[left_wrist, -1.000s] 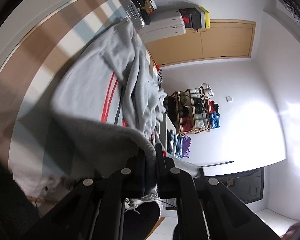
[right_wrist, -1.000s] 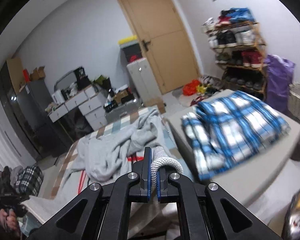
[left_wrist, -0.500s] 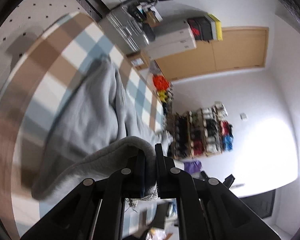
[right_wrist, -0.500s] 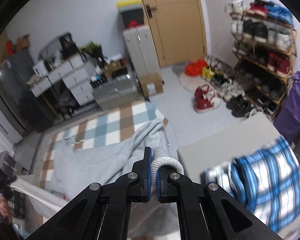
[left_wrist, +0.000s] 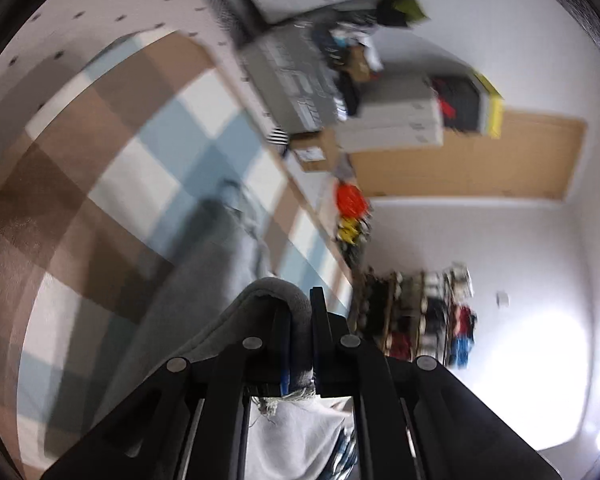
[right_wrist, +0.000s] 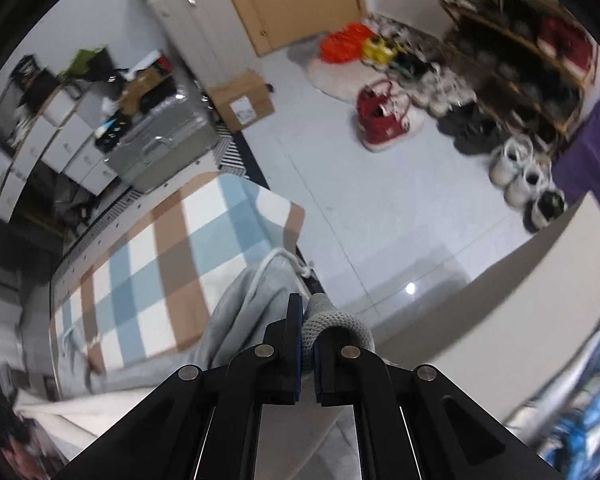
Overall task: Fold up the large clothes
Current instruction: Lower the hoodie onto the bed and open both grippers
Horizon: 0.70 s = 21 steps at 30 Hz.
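Note:
A large grey garment [left_wrist: 216,264] hangs from both grippers over a checked blanket [left_wrist: 112,152]. In the left wrist view my left gripper [left_wrist: 300,312] is shut on a thick fold of the grey fabric, which drapes down and away to the left. In the right wrist view my right gripper [right_wrist: 307,320] is shut on a ribbed grey cuff or hem of the same garment [right_wrist: 252,296], with a white drawstring trailing beside it. The rest of the garment lies below the fingers, mostly hidden.
A blue-and-white plaid cloth [right_wrist: 580,392] lies on a pale table [right_wrist: 500,300] at the right. Shoes and a shoe rack [right_wrist: 520,60], a silver suitcase [right_wrist: 160,152], a cardboard box [right_wrist: 240,100], white drawers and a wooden door [left_wrist: 460,160] surround the bed.
Both grippers have swept sideways and tipped downward, carrying the grey garment with them. Less of it lies spread on the blanket; the plaid cloth has slid to the right wrist view's edge.

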{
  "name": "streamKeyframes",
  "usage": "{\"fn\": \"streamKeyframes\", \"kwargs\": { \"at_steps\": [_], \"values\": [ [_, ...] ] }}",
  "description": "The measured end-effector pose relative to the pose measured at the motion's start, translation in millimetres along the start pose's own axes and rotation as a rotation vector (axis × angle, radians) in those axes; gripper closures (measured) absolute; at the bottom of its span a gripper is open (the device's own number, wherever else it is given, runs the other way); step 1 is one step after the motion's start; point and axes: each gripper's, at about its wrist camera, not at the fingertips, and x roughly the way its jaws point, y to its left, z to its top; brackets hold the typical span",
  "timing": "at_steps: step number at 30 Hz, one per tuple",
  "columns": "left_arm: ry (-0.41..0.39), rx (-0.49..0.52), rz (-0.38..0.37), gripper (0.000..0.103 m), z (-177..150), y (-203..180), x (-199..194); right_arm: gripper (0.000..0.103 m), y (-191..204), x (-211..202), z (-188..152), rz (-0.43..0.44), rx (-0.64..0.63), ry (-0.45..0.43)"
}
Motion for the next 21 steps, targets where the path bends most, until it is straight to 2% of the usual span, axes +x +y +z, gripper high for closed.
{"fn": "streamKeyframes", "kwargs": {
  "at_steps": [1,3,4,5,7,9,10,13,16,18,19,20,21],
  "values": [
    [0.016,-0.02,0.004,0.1,1,8,6,0.098,3,7,1,-0.003,-0.017,0.022],
    [0.059,-0.076,0.054,0.1,0,29,19,0.085,11,24,-2,-0.014,-0.061,0.083],
    [0.077,-0.087,0.064,0.1,-3,34,21,0.065,11,25,-5,0.01,-0.063,0.09],
    [0.092,-0.085,0.058,0.096,-5,36,21,0.052,10,22,-5,0.036,-0.055,0.076],
    [0.11,-0.067,0.054,0.072,-9,32,17,0.043,7,7,-9,0.107,-0.057,0.033],
    [0.062,-0.046,0.027,0.024,-15,22,-2,0.042,4,-11,-15,0.142,-0.05,-0.01],
    [0.028,-0.039,0.02,0.017,-16,15,-14,0.04,5,-19,-19,0.166,-0.06,-0.026],
    [-0.026,0.034,0.02,0.014,-18,-9,-42,0.036,12,-52,-33,0.203,-0.144,-0.128],
    [-0.014,0.095,0.062,0.014,-39,-21,-63,0.029,17,-86,-46,0.217,-0.199,-0.209],
    [0.013,0.124,0.09,0.014,-57,-18,-71,0.016,16,-112,-56,0.217,-0.204,-0.306],
    [0.041,0.144,0.109,0.014,-74,-15,-75,0.0,16,-120,-60,0.203,-0.204,-0.349],
    [0.057,0.158,0.116,0.014,-84,-13,-75,0.0,14,-129,-65,0.188,-0.203,-0.393],
    [0.077,0.182,0.133,0.014,-100,-8,-77,0.0,13,-132,-70,0.184,-0.214,-0.385]
  ]
}}
